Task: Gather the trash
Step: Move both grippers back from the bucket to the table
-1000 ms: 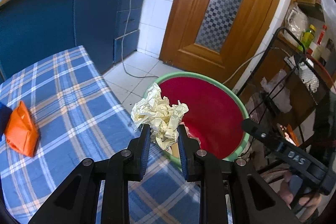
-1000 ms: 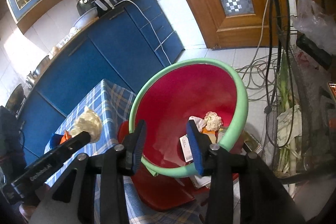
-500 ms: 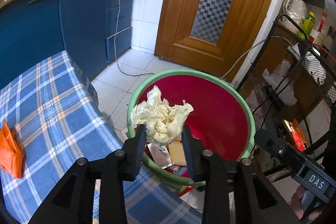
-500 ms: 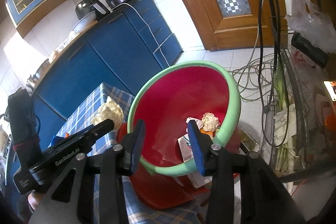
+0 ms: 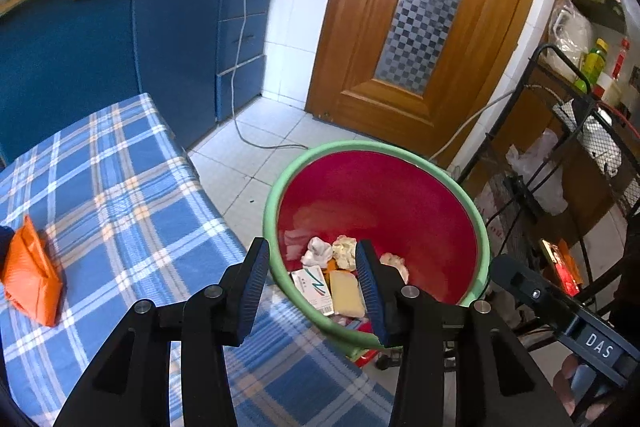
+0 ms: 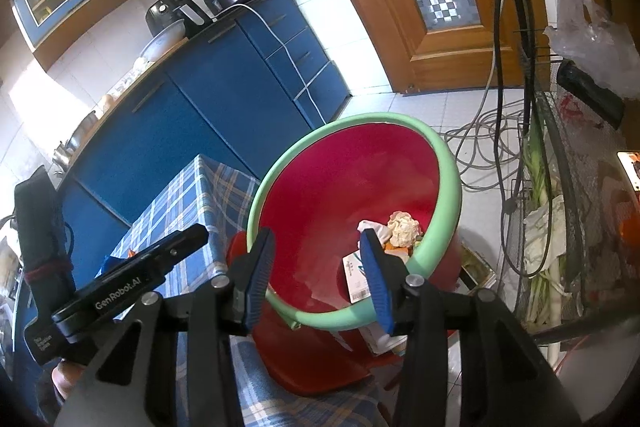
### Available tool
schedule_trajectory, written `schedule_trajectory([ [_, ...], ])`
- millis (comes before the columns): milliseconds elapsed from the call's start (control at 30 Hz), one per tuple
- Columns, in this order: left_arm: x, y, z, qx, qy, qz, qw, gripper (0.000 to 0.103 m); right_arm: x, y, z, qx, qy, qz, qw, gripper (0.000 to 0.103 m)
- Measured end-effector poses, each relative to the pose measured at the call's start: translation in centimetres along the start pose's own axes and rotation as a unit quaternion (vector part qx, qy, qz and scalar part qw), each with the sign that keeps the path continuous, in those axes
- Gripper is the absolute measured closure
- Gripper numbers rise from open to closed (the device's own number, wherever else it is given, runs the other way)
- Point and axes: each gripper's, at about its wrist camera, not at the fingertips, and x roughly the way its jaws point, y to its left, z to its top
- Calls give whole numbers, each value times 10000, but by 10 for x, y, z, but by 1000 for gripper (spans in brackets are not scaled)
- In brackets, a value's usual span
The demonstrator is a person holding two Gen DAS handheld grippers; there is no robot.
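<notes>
A red bin with a green rim [image 5: 478,223] [image 6: 450,163] stands beside the table with the blue plaid cloth [image 5: 120,187]. Crumpled yellowish paper [image 5: 345,251] [image 6: 405,227] lies at its bottom among white tissue, a small white box [image 5: 314,285] and a tan card. My left gripper [image 5: 310,283] is open and empty above the bin's near rim. My right gripper [image 6: 316,271] is open and empty, also over the near rim. An orange packet [image 5: 30,267] lies on the cloth at the left.
A black wire rack [image 5: 580,163] with bags and bottles stands right of the bin. Blue cabinets [image 5: 160,39] and a wooden door [image 5: 420,27] are behind. Cables [image 6: 484,135] lie on the tiled floor.
My left gripper moved over the bin, opened and let go of the crumpled paper, which now lies in the bin. The right gripper stayed open and barely moved.
</notes>
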Motion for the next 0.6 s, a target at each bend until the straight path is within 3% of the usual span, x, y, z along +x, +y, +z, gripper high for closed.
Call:
schedule_trajectory([
  [433,-46,31,-1,-182,-342,289,9988,57,2,26,-7,-181,100,164,9997,52],
  [600,-63,49,-3,-280,-469,444,9975,57,4,36,-9,-228,118,215,9994,43],
])
